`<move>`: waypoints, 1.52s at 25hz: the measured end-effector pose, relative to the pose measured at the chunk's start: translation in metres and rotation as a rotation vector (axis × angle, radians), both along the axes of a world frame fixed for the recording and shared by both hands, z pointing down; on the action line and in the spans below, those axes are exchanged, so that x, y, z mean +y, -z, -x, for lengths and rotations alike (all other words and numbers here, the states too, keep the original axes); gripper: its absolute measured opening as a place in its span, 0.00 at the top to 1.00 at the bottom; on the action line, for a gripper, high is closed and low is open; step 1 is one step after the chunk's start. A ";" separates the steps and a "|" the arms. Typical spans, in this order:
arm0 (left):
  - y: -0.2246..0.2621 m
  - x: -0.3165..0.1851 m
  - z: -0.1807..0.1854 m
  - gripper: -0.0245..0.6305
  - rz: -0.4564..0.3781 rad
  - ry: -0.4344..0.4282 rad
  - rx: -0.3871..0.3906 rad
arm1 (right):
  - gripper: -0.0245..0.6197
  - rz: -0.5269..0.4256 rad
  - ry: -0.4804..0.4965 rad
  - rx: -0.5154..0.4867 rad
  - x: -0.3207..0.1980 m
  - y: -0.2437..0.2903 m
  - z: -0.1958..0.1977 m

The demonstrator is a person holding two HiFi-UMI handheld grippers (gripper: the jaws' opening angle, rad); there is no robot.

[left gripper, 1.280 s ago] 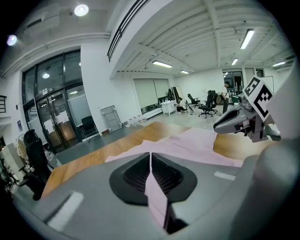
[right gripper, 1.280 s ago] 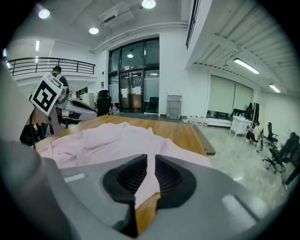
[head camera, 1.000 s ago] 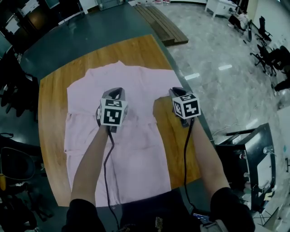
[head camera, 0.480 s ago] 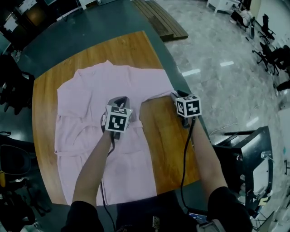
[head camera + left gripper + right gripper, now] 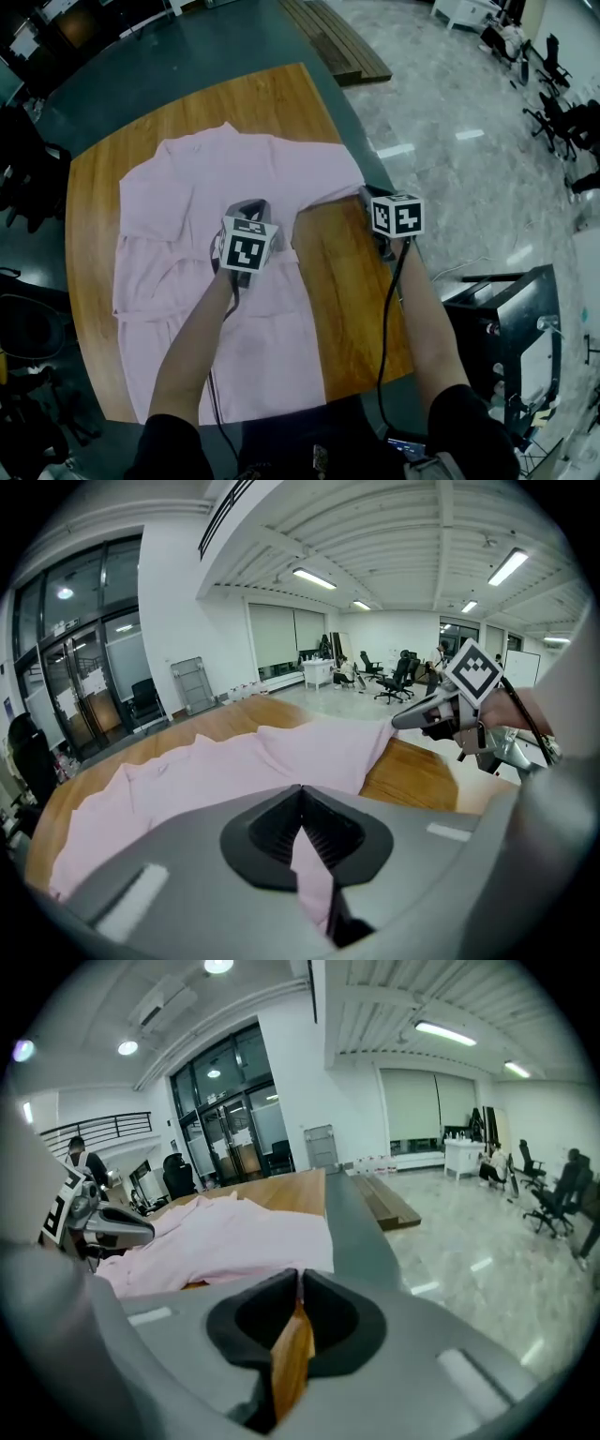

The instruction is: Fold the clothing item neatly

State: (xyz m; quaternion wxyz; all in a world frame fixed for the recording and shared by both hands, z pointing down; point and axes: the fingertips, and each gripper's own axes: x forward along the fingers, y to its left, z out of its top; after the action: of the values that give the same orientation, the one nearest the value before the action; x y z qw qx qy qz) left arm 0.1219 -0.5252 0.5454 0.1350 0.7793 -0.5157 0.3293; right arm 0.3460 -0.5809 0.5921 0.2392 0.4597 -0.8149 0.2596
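Wooden table (image 5: 352,291): set on a dark floor (image 5: 169,56), bare wood exposed along the right side. Pink garment (image 5: 187,216): spread flat over the left and middle of the table, reaching from the far part to the near edge, far-right corner drawn out to a point toward the right. Left forearm (image 5: 187,347) and right forearm (image 5: 427,319): extended from the near edge, well apart. Left gripper (image 5: 248,202): over the middle of the garment, jaws clamped on a fold of pink cloth. Right gripper (image 5: 367,194): at the drawn-out far-right corner, jaws just closing and now almost together, only table wood visible through the slit between the pads; any pinch of cloth at the very tips not discernible. Marker cubes (image 5: 246,251): one on the near end of each gripper.
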 end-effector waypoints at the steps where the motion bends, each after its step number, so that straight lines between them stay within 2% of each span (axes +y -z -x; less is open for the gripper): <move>1: 0.000 0.001 0.005 0.95 0.010 0.010 0.000 | 0.92 -0.036 0.011 0.007 0.000 0.012 0.005; 4: 0.002 0.007 0.023 0.95 0.040 0.045 -0.003 | 0.92 -0.144 0.061 0.024 0.002 0.054 0.028; 7: 0.010 0.013 0.043 0.95 0.035 0.065 0.009 | 0.92 -0.247 0.112 0.042 0.003 0.097 0.061; 12: 0.022 0.028 0.086 0.95 0.023 0.103 0.039 | 0.92 -0.392 0.242 0.071 0.020 0.151 0.143; 16: 0.032 0.040 0.123 0.95 0.004 0.135 0.067 | 0.92 -0.440 0.365 0.109 0.041 0.162 0.218; 21: 0.029 0.052 0.162 0.95 0.017 0.196 0.143 | 0.92 -0.412 0.515 0.159 0.068 0.127 0.307; 26: 0.022 0.064 0.187 0.95 0.034 0.215 0.147 | 0.91 -0.286 0.665 0.258 0.101 0.060 0.360; 30: 0.010 0.068 0.198 0.95 0.065 0.218 0.148 | 0.88 -0.175 0.754 0.289 0.122 0.020 0.369; 33: 0.008 0.062 0.197 0.95 0.062 0.197 0.120 | 0.81 -0.154 0.779 0.273 0.131 0.019 0.365; 38: 0.012 0.040 0.167 0.95 0.036 0.122 0.054 | 0.81 -0.162 0.759 0.218 0.135 0.039 0.339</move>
State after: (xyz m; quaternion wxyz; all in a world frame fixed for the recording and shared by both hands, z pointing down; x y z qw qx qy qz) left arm -0.0449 -0.4855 0.5336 0.1828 0.7526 -0.5522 0.3085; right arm 0.0068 -0.4457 0.5531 0.3659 0.1686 -0.9145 0.0374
